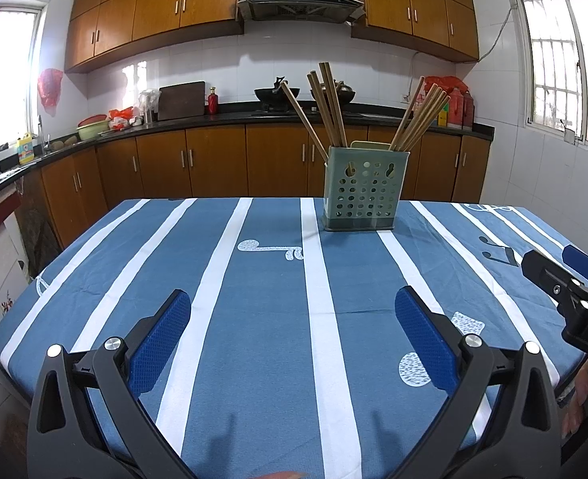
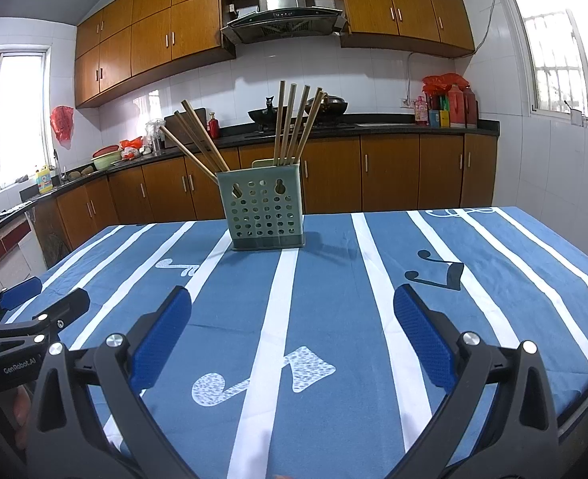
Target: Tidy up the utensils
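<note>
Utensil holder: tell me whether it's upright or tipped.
Upright. The green utensil holder stands flat on the tablecloth, chopsticks sticking out the top.

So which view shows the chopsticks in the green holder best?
Right wrist: the chopsticks fan out as two clear groups above the holder. The left wrist view shows them too, but several overlap the dark woks behind.

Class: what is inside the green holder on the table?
Wooden chopsticks stand in the holder, in two splayed bunches, left and right. A pale flat piece shows at its back rim. Their lower ends are mostly covered by the perforated wall.
</note>
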